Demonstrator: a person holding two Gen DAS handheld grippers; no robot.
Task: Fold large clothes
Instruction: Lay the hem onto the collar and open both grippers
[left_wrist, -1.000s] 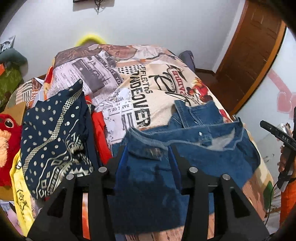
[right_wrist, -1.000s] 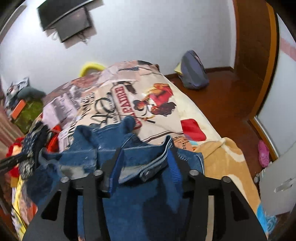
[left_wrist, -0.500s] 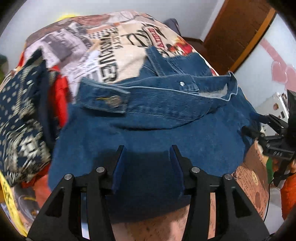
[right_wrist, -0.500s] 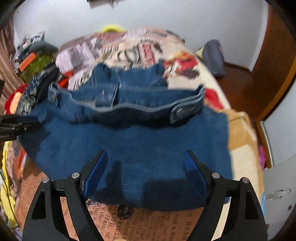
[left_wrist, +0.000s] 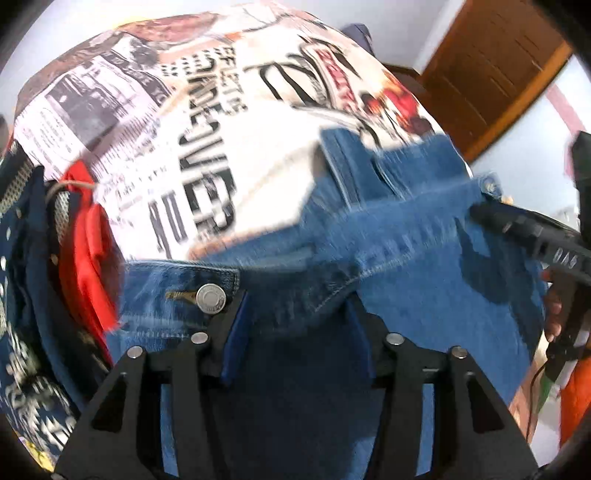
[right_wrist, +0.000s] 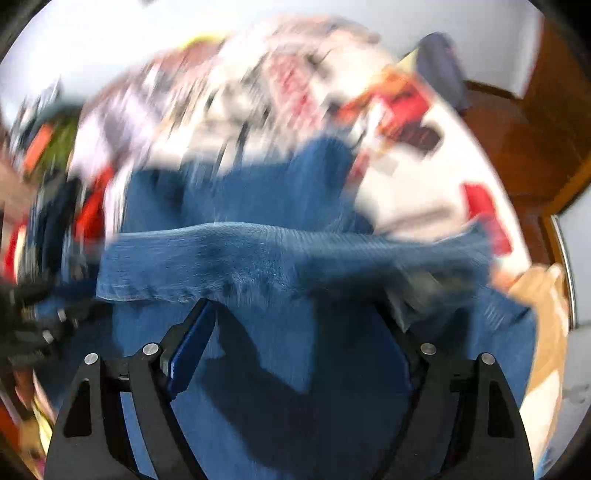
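Blue jeans (left_wrist: 424, 295) lie spread across the bed, the waistband and its metal button (left_wrist: 210, 299) nearest me. My left gripper (left_wrist: 295, 306) hangs low over the waistband beside the button. Its jaws are opening, and a denim fold lies between them without the pads pressing on it. In the blurred right wrist view my right gripper (right_wrist: 299, 317) stands wide open over the jeans (right_wrist: 295, 369), with a band of denim (right_wrist: 295, 254) draped across just ahead of its tips. One of the right gripper's fingers (left_wrist: 524, 232) shows at the jeans' right edge in the left wrist view.
A newspaper-print bedspread (left_wrist: 207, 147) covers the bed. At its left edge lie a navy patterned garment (left_wrist: 22, 295) and a red garment (left_wrist: 85, 258). A wooden door (left_wrist: 491, 66) stands at the far right. A dark bag (right_wrist: 439, 66) sits on the wooden floor (right_wrist: 517, 147).
Both grippers sank toward the bed and moved up to the waistband. The right jaws let go of the jeans and opened wide; the jeans dropped flat and the left jaws widened slightly.
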